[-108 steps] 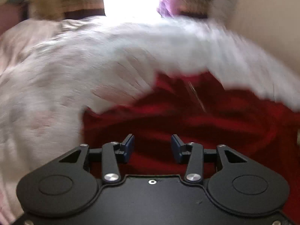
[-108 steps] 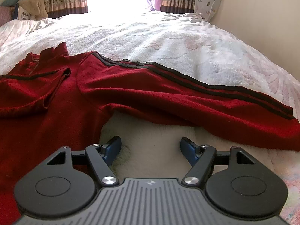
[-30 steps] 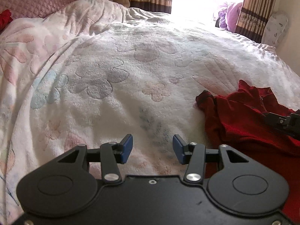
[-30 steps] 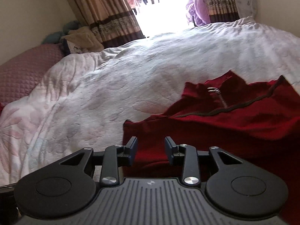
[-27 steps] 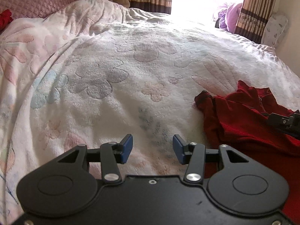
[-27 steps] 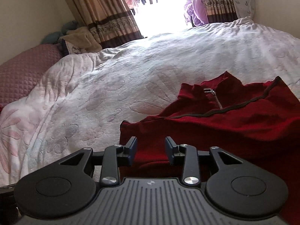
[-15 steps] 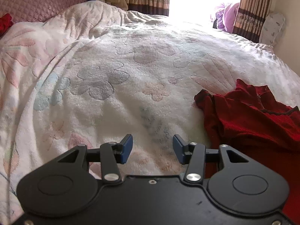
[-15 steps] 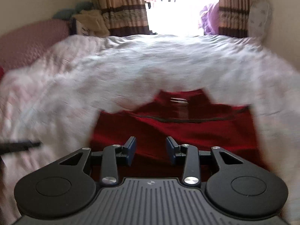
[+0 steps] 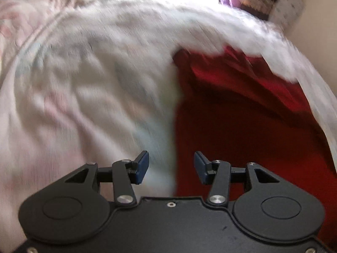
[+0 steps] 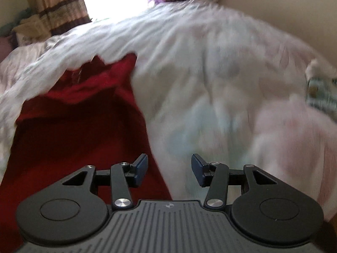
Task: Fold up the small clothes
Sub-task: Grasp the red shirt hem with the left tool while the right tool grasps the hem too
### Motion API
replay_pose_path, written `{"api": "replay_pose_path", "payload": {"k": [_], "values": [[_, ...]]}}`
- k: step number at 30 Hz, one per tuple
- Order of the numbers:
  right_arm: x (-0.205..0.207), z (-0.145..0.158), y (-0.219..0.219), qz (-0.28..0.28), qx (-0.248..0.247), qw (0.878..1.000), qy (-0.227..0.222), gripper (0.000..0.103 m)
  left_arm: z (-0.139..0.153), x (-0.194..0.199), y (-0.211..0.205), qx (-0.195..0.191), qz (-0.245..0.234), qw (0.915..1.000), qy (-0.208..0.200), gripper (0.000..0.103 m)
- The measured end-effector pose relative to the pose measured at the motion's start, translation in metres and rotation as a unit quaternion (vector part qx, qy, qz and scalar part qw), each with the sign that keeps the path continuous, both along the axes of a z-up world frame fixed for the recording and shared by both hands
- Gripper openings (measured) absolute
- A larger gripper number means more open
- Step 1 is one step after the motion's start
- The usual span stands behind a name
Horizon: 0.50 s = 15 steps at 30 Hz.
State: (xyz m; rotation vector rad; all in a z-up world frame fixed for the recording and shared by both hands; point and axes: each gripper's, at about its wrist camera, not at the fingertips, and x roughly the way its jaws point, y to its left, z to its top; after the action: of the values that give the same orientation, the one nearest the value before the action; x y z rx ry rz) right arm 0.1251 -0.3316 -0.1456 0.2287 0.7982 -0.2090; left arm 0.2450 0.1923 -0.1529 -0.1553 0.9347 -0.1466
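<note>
Both views motion-blurred. Red garment (image 9: pixel 242 113), soft knit w/ a rumpled collar end, lies flat on the bed's fluffy white blanket (image 9: pixel 94 80), faint pastel flower pattern. Left gripper (image 9: pixel 171 166) fingers wide apart, holding nothing, straddling the garment's left edge. Right gripper (image 10: pixel 168 168) fingers also wide apart, empty, over the garment's (image 10: pixel 80 126) right edge. Striped curtains (image 10: pixel 56 6) beyond the garment, by a bright window.

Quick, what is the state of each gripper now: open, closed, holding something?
Left gripper: open, holding nothing, over the red garment's edge.
Right gripper: open, holding nothing.
</note>
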Motion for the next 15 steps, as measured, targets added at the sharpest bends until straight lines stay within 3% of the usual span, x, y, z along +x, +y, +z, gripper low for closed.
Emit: {"api": "replay_pose_path", "payload": {"k": [4,6,8,12,15], "values": [[-0.039,-0.002,-0.004,0.054,0.008,0.997,0.048,0.063,0.005,-0.069,-0.022,0.09,-0.052,0.9944,0.02,0.05],[-0.053,-0.004,-0.006,0.065,0.007,0.995,0.072,0.065,-0.005,-0.091,-0.027,0.112,-0.067,0.9897,0.057,0.051],[-0.064,-0.01,-0.006,0.074,0.015,0.992,0.097,0.065,-0.016,-0.108,-0.03,0.106,-0.076,0.9871,0.094,0.051],[-0.082,-0.022,0.006,0.095,0.014,0.987,0.13,0.067,-0.025,-0.122,-0.03,0.102,-0.058,0.9871,0.109,0.055],[-0.085,-0.035,0.019,0.102,-0.013,0.985,0.135,0.076,-0.032,-0.114,-0.022,0.08,-0.041,0.9878,0.127,0.056]]}}
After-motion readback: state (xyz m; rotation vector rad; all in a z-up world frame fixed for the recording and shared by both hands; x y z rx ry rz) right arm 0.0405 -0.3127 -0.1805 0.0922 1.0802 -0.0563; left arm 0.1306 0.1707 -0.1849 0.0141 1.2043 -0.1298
